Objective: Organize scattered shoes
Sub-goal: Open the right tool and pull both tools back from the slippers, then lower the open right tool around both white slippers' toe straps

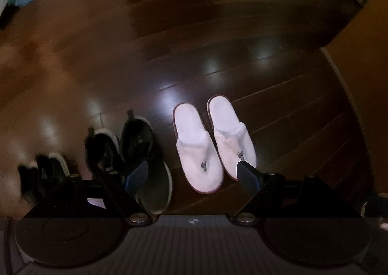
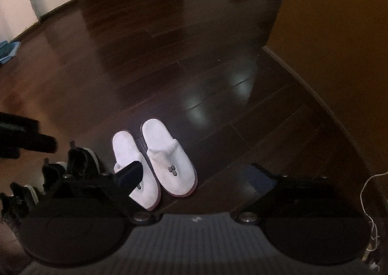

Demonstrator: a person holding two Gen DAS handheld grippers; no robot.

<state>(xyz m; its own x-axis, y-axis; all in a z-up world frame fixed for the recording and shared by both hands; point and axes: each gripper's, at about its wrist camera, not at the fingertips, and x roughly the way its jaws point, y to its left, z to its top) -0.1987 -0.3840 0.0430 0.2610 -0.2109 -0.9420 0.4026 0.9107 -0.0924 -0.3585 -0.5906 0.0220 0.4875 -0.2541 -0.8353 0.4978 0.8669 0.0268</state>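
Dark glossy floor [image 2: 218, 61], shoes lined up: both tongs [image 1: 192, 173] [image 2: 201, 178] released, empty, hovering; could nudge white slippers [image 2: 155, 161] out of line if lowered carelessly.

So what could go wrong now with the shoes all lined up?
1. The left gripper hangs open right over the white slippers and the black shoe beside them. A careless dip might knock the neat row crooked.
2. The right gripper is open too, with one finger over a slipper, so it could nudge that one.
3. The dark wooden floor looks shiny, so a bumped slipper may slide.
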